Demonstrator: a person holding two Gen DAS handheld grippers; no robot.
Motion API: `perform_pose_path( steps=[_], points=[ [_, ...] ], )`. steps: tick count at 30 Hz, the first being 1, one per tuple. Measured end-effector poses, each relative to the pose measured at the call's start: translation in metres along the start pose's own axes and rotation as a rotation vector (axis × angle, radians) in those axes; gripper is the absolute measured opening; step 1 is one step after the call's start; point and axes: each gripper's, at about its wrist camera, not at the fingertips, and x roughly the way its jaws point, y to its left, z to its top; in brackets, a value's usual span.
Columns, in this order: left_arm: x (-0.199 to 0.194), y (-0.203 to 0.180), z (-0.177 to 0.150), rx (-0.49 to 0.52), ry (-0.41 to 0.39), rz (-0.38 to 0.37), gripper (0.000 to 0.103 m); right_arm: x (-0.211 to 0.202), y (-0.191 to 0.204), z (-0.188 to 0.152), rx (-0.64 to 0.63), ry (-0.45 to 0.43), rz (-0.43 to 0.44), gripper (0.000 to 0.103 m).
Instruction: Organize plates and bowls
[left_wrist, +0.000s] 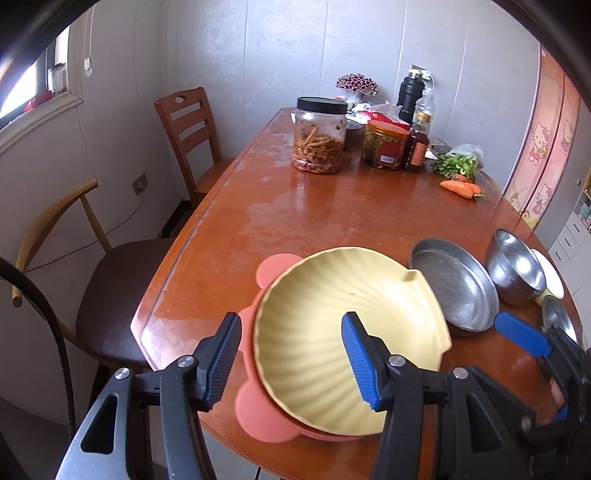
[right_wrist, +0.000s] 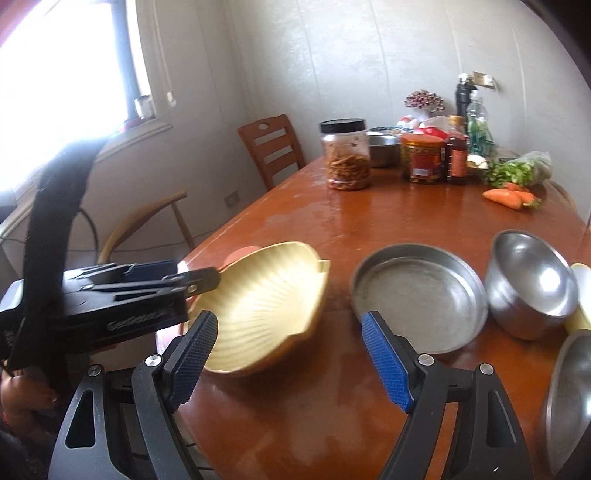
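My left gripper (left_wrist: 291, 360) has its fingers spread wide around the near rim of the yellow shell plate (left_wrist: 343, 332), which sits tilted on the pink mat (left_wrist: 258, 410). At 2 o'clock lie the steel pan (left_wrist: 454, 284) and steel bowl (left_wrist: 517, 269). My right gripper (right_wrist: 291, 360) hangs apart, seemingly touching nothing.

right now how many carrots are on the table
2 show: carrots lying side by side at the table's far right, beside the bagged greens. More may hide behind those.
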Motion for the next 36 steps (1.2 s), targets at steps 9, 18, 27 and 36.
perform_pose_path(
  steps=[9, 18, 27, 36],
  points=[
    [-0.003, -0.028, -0.005, 0.037, 0.004, -0.007, 0.058, 0.003, -0.041, -0.003, -0.025, 0.068, -0.037, 0.082],
    [-0.006, -0.040, -0.007, 0.051, 0.013, -0.003, 0.058, 0.035, -0.047, -0.001, -0.165, 0.174, -0.068, 0.082],
    [-0.012, -0.048, -0.014, 0.077, 0.010, 0.014, 0.058, 0.054, -0.039, -0.009, -0.204, 0.246, -0.038, 0.082],
    [-0.021, -0.054, -0.024, 0.090, 0.008, 0.019, 0.058, 0.032, -0.025, -0.028, -0.247, 0.287, 0.050, 0.082]
  ],
)
